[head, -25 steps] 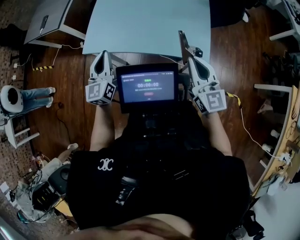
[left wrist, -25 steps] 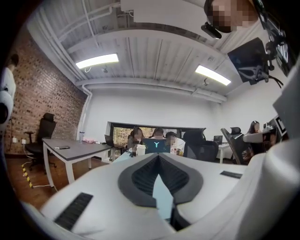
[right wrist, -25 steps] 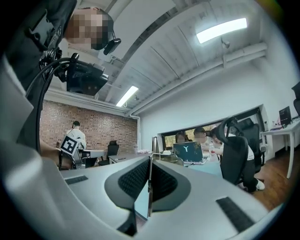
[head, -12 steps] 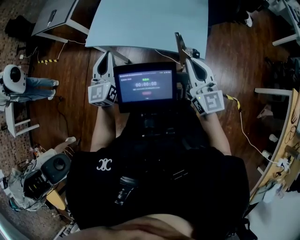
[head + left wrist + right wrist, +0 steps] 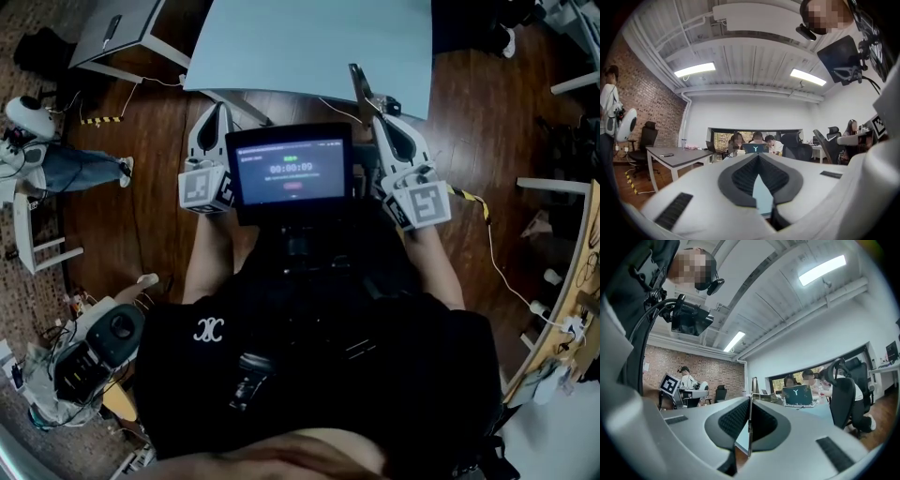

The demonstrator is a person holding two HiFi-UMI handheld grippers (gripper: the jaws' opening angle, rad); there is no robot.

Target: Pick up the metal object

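The metal object (image 5: 360,84) is a thin flat strip; in the head view it sticks out forward from my right gripper (image 5: 386,117), over the near edge of the light-blue table (image 5: 309,47). In the right gripper view the strip (image 5: 754,386) stands edge-on between the dark pads, and the right gripper (image 5: 750,399) is shut on it. My left gripper (image 5: 217,111) is held level beside it, left of the chest-mounted screen (image 5: 292,171). In the left gripper view the left gripper's (image 5: 758,155) pads meet at the tip with nothing between them.
A grey desk (image 5: 112,33) stands at the far left on the wooden floor. A person (image 5: 56,169) stands at the left edge. Gear and cables (image 5: 94,347) lie at the lower left, and a cable (image 5: 497,253) runs along the right. White furniture edges (image 5: 553,183) are at the right.
Both grippers stay in front of the chest, the right one still holding the strip. The head view has shifted slightly, and the person at the left has moved up the frame.
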